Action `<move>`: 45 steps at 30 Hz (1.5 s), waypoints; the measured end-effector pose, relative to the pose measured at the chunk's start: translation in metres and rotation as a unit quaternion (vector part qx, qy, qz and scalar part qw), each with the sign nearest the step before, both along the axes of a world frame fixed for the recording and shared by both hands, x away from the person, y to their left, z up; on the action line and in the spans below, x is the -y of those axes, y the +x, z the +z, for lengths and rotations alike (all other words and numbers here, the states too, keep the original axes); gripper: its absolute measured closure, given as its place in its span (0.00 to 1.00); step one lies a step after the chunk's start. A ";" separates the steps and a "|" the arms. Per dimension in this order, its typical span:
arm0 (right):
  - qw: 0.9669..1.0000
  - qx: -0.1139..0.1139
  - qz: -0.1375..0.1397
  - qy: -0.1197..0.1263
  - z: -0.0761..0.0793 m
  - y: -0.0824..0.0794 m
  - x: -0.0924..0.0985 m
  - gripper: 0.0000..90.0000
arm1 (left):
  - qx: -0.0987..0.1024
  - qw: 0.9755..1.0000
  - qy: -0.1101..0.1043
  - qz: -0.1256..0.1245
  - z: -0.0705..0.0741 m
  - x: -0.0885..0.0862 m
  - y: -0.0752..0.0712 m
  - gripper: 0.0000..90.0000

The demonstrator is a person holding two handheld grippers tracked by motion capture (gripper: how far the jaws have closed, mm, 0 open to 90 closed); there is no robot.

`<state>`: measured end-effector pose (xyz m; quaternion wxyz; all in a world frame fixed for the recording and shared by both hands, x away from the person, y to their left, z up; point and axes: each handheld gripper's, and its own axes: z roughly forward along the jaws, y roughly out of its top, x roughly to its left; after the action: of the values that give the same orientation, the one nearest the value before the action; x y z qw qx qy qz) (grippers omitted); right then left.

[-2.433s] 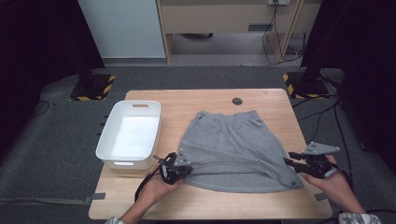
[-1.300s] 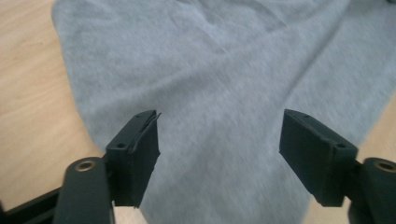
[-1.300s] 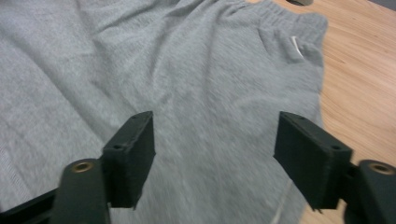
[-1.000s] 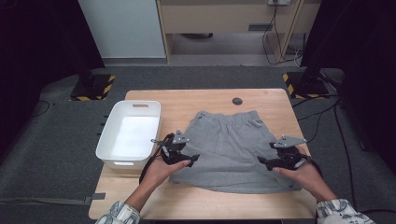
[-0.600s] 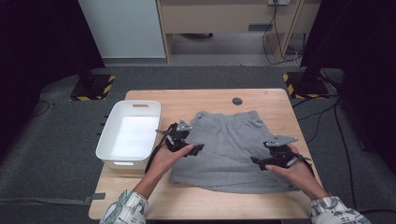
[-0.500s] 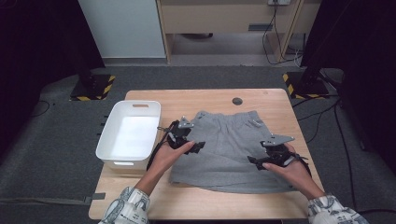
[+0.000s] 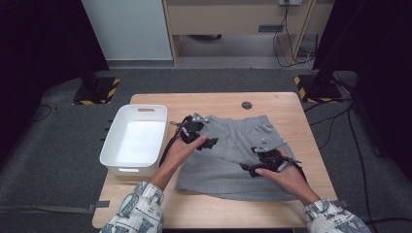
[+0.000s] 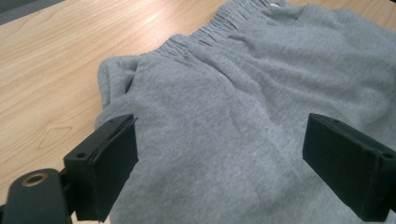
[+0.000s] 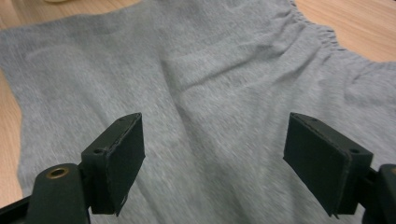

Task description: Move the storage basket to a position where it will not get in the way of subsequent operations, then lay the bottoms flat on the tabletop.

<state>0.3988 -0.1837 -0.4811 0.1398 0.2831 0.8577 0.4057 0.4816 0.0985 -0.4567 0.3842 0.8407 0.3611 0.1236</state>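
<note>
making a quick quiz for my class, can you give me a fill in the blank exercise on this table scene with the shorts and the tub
1. The shorts spread on the table are ____ in colour.
2. The white tub stands to the ____ of the shorts in the high view.
3. The jaws of the left claw and of the right claw stand ____, with nothing gripped.
4. In the left gripper view, the gathered ____ of the shorts lies at the far edge.

Missing words: grey; left; open; waistband

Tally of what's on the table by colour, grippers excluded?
Grey: 1, the shorts
White: 1, the bin
Black: 1, the small round disc near the far edge
Total: 3
</note>
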 end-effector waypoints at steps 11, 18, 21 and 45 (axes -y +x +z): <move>0.999 -0.005 0.031 0.009 0.004 -0.005 -0.041 0.32 | 0.008 1.000 -0.011 0.017 0.011 -0.002 0.012 0.11; 0.998 -0.010 0.063 0.003 -0.002 -0.015 -0.078 0.33 | 0.001 0.999 -0.023 0.028 0.011 -0.013 0.015 0.11; 0.997 -0.015 0.073 0.007 -0.005 -0.018 -0.092 0.34 | 0.002 0.999 -0.027 0.032 0.012 -0.016 0.016 0.11; 0.991 -0.035 0.127 0.030 -0.026 -0.045 -0.171 0.41 | 0.005 0.999 -0.022 0.034 0.026 -0.026 0.014 0.10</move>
<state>0.3542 -0.0123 -0.5074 0.0485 0.1897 0.8783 0.4361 0.4957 0.1246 -0.4306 0.3997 0.8187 0.3900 0.1333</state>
